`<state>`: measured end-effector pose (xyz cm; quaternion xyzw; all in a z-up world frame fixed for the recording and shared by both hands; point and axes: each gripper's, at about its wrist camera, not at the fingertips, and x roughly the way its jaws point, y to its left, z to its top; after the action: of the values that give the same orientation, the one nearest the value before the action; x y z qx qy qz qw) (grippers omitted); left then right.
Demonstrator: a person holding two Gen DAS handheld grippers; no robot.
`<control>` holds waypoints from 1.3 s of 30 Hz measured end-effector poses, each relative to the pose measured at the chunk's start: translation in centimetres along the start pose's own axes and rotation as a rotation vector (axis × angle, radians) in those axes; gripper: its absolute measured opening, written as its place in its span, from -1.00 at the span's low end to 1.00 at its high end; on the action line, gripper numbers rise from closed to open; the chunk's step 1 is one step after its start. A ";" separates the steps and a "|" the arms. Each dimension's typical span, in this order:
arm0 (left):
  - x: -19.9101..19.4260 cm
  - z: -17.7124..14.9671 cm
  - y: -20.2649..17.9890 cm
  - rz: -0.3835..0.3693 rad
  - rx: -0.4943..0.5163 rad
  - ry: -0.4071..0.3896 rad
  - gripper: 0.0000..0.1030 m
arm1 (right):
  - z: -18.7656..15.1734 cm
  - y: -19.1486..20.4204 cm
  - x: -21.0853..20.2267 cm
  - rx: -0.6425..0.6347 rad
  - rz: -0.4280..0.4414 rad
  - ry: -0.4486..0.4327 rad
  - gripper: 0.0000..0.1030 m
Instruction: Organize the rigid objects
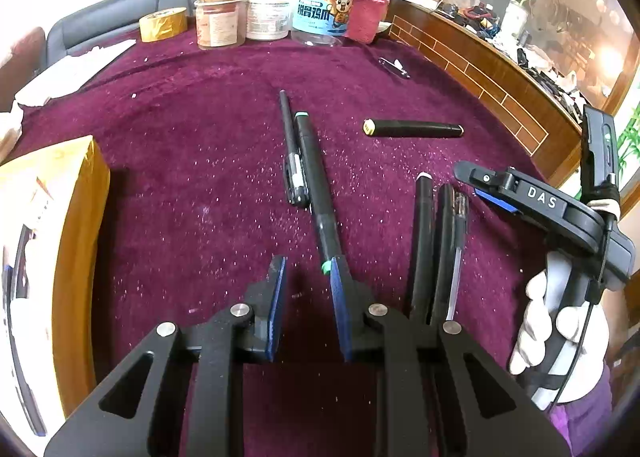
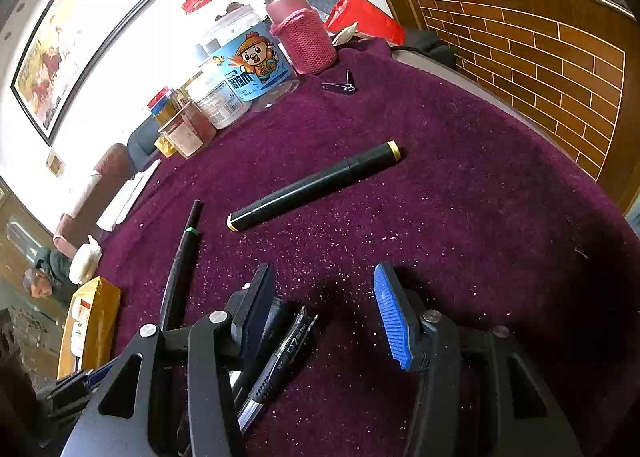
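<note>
Pens lie scattered on the purple-clothed counter (image 1: 168, 105). Two already sit side by side near the middle, a thin black pen (image 1: 289, 145) and a longer green-tipped pen (image 1: 316, 185), whose near end meets the inner pad of the left gripper (image 1: 308, 277). Its jaws stand narrowly apart with nothing pinched between them, so we judge it is nudging that pen into line rather than lifting it. We should push gently along the cloth, keeping the pen parallel to its neighbour. The right gripper (image 2: 324, 297) hangs spread and empty over two more black pens (image 1: 436, 241). A thick marker with yellow ends (image 2: 316, 185) lies apart, crosswise, and likely goes next
</note>
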<state>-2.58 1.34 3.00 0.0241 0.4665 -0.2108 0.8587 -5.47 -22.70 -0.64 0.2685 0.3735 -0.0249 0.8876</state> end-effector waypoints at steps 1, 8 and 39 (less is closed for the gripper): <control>0.0 -0.1 0.0 -0.004 -0.004 0.002 -0.63 | 0.0 0.0 0.0 -0.001 -0.002 0.000 -0.10; -0.1 -0.3 -0.3 -0.005 -0.004 -0.002 -0.63 | 0.0 0.0 0.0 0.000 0.000 -0.001 -0.09; -1.7 -1.5 2.9 -0.119 -0.129 -0.039 -0.56 | -0.1 0.4 0.1 -0.020 0.000 -0.003 0.06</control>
<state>-3.47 4.87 3.12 -0.0634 0.4629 -0.2313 0.8533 -5.37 -22.32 -0.63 0.2596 0.3724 -0.0216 0.8908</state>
